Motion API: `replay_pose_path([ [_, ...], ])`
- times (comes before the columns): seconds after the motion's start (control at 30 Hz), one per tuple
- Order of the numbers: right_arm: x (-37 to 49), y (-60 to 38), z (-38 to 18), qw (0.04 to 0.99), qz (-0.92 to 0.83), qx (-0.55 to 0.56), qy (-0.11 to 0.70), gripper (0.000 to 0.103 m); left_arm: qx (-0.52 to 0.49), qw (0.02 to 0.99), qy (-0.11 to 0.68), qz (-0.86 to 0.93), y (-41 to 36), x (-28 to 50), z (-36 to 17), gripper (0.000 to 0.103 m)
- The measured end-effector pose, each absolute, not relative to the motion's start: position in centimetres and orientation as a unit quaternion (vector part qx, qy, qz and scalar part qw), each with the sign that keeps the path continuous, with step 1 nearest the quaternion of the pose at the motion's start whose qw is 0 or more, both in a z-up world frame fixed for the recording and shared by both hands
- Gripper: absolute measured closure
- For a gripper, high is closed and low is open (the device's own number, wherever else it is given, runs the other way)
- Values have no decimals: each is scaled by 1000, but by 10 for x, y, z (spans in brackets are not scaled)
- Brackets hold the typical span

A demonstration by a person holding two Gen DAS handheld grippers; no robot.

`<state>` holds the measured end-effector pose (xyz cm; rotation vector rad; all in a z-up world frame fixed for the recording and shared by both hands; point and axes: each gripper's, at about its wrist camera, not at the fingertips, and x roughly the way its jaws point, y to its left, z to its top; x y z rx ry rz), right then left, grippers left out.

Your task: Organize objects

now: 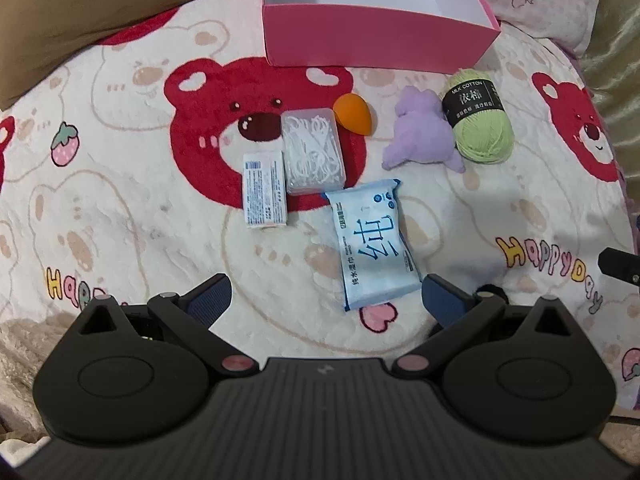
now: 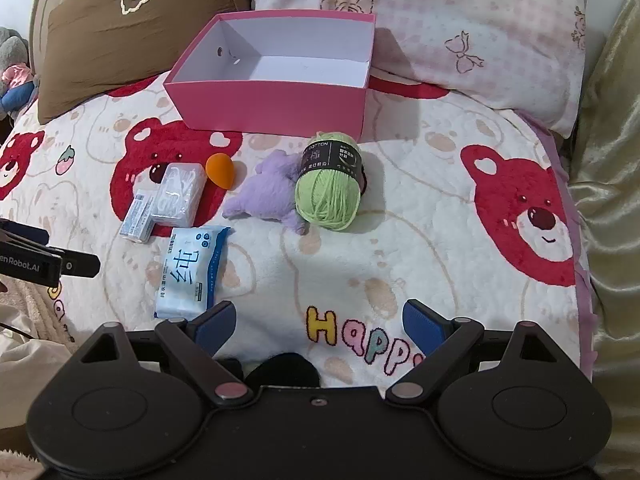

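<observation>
An empty pink box [image 1: 376,36] [image 2: 272,100] stands at the far side of a bear-print blanket. In front of it lie an orange sponge [image 1: 352,114] [image 2: 221,170], a clear floss-pick case [image 1: 312,150] [image 2: 178,194], a small white carton [image 1: 265,188] [image 2: 138,218], a blue wet-wipes pack [image 1: 374,242] [image 2: 192,272], a purple plush [image 1: 422,134] [image 2: 266,194] and green yarn [image 1: 480,120] [image 2: 330,182]. My left gripper [image 1: 326,300] is open and empty, just short of the wipes pack. My right gripper [image 2: 318,326] is open and empty, well short of the yarn.
A brown pillow [image 2: 132,36] lies at the back left and a pink-checked pillow [image 2: 460,32] at the back right. Gold fabric [image 2: 612,200] runs along the right edge. The left gripper's side shows at the left of the right wrist view [image 2: 44,260].
</observation>
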<state>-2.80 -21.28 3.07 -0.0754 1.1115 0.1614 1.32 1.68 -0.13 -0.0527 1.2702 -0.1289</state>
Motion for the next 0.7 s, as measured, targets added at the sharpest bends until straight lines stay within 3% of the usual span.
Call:
replay_pose_path([
  [0.7, -26, -203, 41, 857, 113, -41, 502, 10, -9, 819, 572, -32, 10, 13, 15, 0],
])
